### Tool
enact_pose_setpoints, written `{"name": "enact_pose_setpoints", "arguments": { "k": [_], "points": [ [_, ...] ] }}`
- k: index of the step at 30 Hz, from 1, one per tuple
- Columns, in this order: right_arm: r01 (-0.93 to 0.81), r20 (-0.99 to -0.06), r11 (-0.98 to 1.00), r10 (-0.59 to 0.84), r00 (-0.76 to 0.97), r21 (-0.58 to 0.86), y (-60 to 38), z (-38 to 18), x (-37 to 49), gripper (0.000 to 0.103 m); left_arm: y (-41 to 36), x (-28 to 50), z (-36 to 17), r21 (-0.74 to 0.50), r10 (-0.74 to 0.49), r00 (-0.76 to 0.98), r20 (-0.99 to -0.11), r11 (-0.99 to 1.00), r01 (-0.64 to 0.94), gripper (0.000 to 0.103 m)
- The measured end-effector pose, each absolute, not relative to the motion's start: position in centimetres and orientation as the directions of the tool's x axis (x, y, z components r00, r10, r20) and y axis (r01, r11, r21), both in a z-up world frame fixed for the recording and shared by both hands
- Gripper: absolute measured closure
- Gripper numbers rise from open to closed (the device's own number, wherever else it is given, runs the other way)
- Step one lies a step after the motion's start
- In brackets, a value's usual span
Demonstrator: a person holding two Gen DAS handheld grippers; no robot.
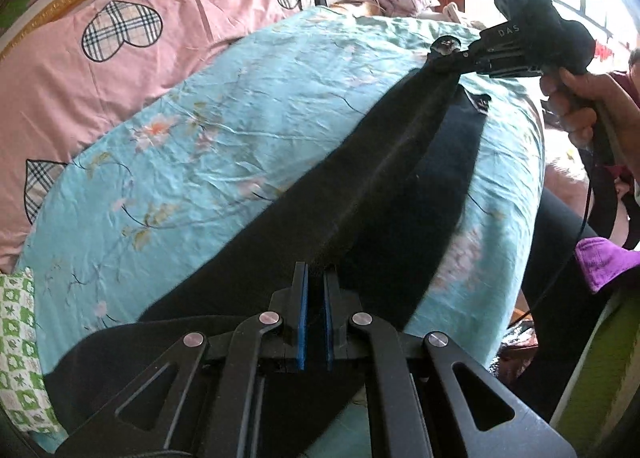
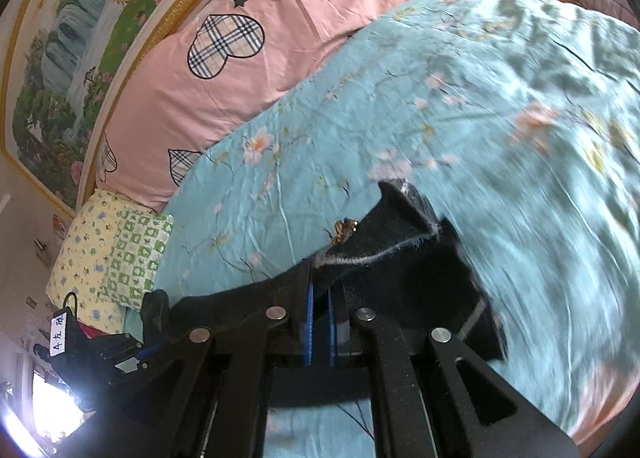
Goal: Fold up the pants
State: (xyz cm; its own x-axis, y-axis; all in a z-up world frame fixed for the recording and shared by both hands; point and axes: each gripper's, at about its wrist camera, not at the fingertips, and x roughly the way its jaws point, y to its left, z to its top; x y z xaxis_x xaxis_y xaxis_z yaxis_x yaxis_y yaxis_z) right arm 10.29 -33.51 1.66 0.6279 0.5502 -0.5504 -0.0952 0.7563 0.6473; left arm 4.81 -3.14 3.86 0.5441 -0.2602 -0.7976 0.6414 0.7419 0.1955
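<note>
the left gripper [image 1: 316, 278] and right gripper [image 2: 320, 290] each pinch the black fabric pants [image 1: 360, 186], stretched above the turquoise floral bedsheet [image 1: 200, 130].

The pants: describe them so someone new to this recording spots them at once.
Start at the bed's turquoise floral quilt, which lies below the pink pillows with plaid hearts. Stretched diagonally across it is a long black garment, the pants, pinched at each end by the left tongs and right tongs. It is the only plain dark fabric on the bedding.
</note>
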Motion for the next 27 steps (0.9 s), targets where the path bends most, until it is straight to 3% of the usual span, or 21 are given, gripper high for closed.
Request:
{"name": "enact_pose_setpoints", "arguments": {
  "k": [17,21,23,27],
  "points": [
    [0.01,-0.623,0.769,0.51,0.593,0.639,-35.3,-2.7,7.8,0.097,-4.2,3.6,-0.1,0.143,-0.262,0.467,-0.845,0.729,0.669,0.097],
    [0.028,-0.629,0.766,0.506,0.59,0.642,-35.6,-3.0,7.4,0.097,-4.3,3.4,-0.9,0.138,-0.254,0.456,-0.853,0.734,0.666,0.091],
    [0.044,-0.647,0.782,0.482,0.59,0.622,-35.8,-2.9,7.3,0.091,-4.2,3.4,-1.1,0.13,-0.252,0.451,-0.856,0.741,0.659,0.088],
    [0.071,-0.657,0.793,0.447,0.607,0.605,-36.8,-2.2,6.7,0.089,-3.8,3.0,-0.8,0.108,-0.262,0.459,-0.849,0.764,0.636,0.085]
  ]
}}
